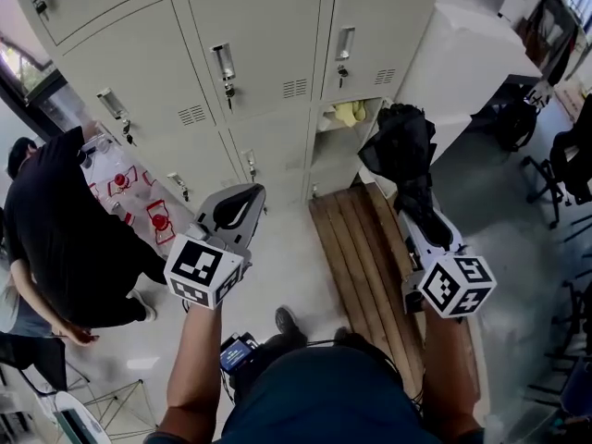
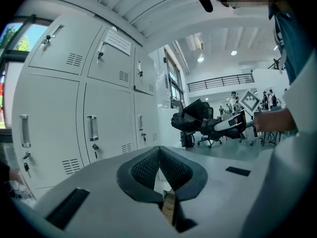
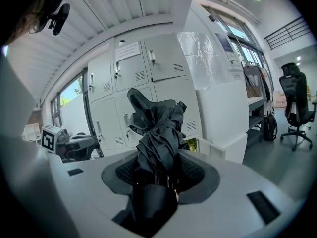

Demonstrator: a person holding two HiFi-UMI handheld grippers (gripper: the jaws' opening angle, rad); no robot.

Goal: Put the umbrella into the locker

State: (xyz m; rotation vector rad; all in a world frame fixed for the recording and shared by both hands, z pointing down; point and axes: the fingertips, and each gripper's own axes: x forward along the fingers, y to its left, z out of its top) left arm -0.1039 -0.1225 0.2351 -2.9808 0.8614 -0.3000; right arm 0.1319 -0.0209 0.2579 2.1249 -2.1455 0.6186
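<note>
My right claw (image 3: 159, 175) is clamped on the folded black umbrella (image 3: 157, 130), jaws spread wide around its bundle, and the canopy sticks out ahead toward the grey lockers (image 1: 268, 54). The umbrella hangs above the wooden bench (image 1: 356, 248), near the open compartment (image 1: 326, 146) but not inside it. Something yellow (image 1: 350, 113) lies in there, perhaps a cloth. My left claw (image 2: 159, 152) is pinched together, empty.

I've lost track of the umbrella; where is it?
Head view, right side: the umbrella sits in the right gripper, near the open locker, above the bench.
</note>
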